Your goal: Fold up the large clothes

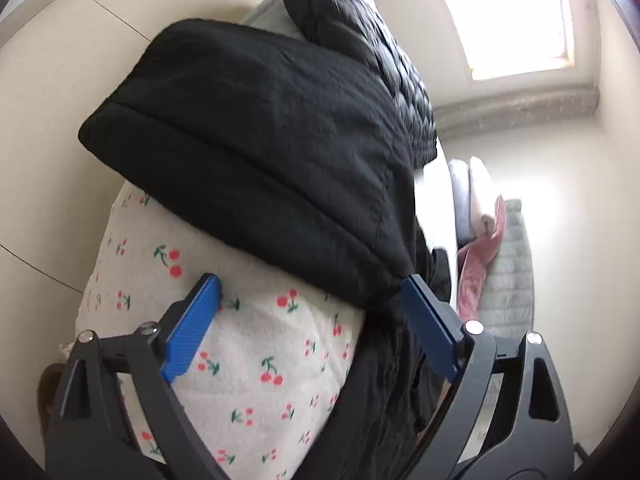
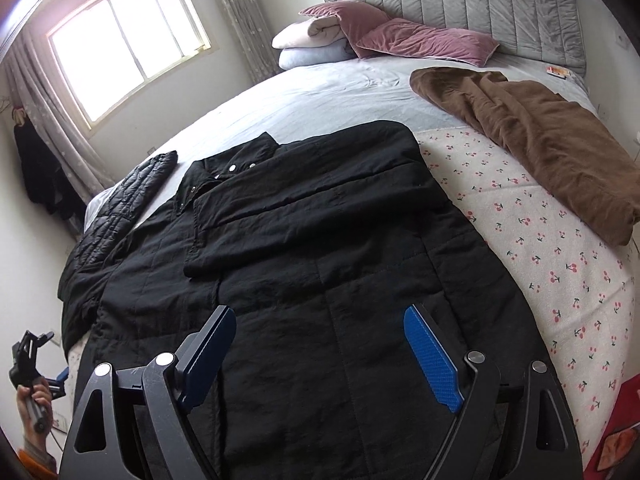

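Both your left gripper (image 1: pixel 312 304) and right gripper (image 2: pixel 320 340) stand apart, empty; the black jacket (image 2: pixel 300 220) looks padded, bulky, soft. Pinch its hem corners; the thick layers may slip.

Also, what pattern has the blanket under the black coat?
White with small red cherries on green stems, on the blanket; the right wrist view shows it best.
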Available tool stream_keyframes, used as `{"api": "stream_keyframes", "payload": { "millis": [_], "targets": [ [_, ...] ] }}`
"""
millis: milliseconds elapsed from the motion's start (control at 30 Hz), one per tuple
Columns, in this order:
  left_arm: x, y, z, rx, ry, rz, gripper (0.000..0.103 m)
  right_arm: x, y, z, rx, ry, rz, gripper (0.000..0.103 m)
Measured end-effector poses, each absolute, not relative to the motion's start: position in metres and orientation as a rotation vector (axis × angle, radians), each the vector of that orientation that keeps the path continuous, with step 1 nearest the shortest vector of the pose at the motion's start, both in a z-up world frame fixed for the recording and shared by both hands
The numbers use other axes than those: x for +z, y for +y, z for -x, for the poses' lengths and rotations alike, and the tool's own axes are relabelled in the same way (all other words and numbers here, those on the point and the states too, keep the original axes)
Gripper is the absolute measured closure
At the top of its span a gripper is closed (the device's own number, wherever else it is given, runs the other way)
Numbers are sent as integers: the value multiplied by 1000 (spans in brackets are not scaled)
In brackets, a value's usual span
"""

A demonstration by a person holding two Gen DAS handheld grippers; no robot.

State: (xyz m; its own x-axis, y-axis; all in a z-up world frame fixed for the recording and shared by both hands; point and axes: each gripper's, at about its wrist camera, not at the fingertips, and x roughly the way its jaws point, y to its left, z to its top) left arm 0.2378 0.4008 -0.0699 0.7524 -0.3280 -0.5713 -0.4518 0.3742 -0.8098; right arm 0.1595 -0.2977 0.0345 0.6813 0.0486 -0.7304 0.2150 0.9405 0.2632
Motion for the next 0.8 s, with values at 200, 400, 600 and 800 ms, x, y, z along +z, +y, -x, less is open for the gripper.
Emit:
{"api": "stream_keyframes", "payload": {
  "millis": [200, 400, 600, 800],
  "targets": [
    [-92, 423, -244, 197, 568, 1413, 18, 27, -310, -163, -112, 830, -400, 16],
    [-77, 437, -251, 271, 546, 1393, 87, 24, -316, -162, -122, 827, -422, 16],
    [32, 384, -263, 221, 428, 969, 88, 22, -326, -161, -124, 825, -480, 16],
    [122, 280, -292, -72, 396, 685, 88, 24, -324, -161, -117, 828, -468, 16]
  ]
}}
